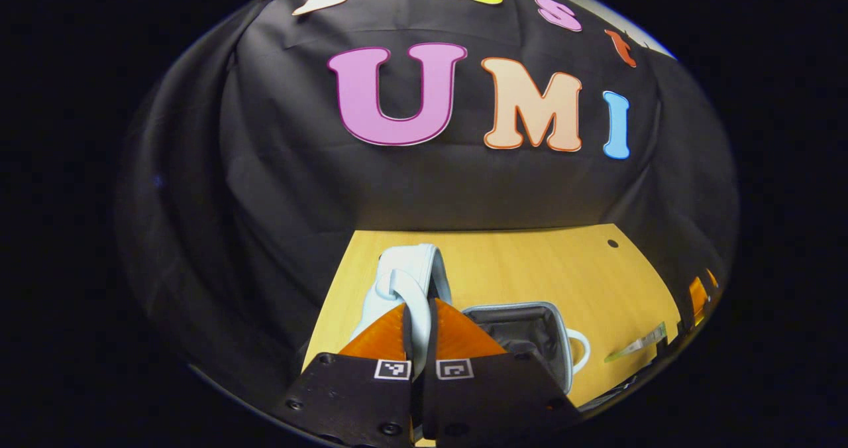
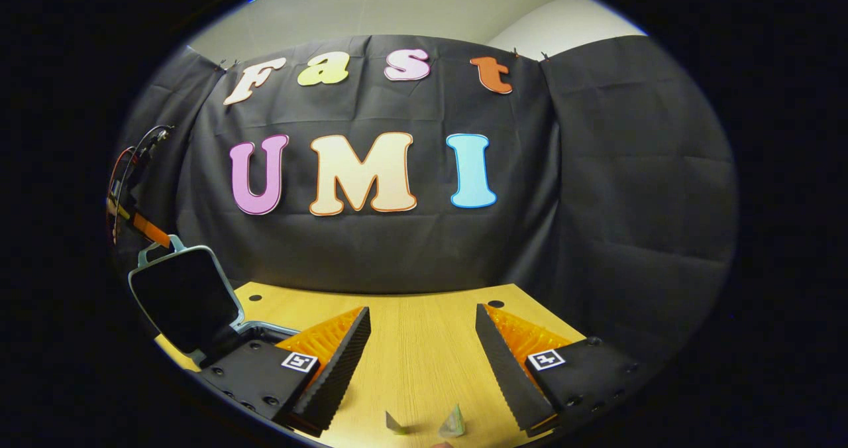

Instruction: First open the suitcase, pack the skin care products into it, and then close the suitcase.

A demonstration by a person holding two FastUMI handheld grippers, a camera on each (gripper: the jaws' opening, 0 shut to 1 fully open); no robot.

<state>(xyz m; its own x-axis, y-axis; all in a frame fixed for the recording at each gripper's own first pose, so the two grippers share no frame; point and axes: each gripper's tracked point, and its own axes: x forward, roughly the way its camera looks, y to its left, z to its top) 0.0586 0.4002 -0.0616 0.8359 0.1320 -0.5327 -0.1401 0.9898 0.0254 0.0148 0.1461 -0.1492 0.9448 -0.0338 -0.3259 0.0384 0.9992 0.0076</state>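
Observation:
The small pale suitcase stands open on the wooden table. Its lid is raised, and my left gripper is shut on the lid's top edge. The dark-lined base lies to the right of the fingers. In the right gripper view the lid stands upright at the far left, with the left gripper holding its handle. My right gripper hangs open over the bare table with nothing between its fingers. A flat skin care sachet lies right of the suitcase. A small folded packet lies below the right fingers.
The wooden table ends at the black cloth wall close behind. Small round holes sit near its back edge. My right gripper peeks in at the far right of the left gripper view. Cables hang at the far left.

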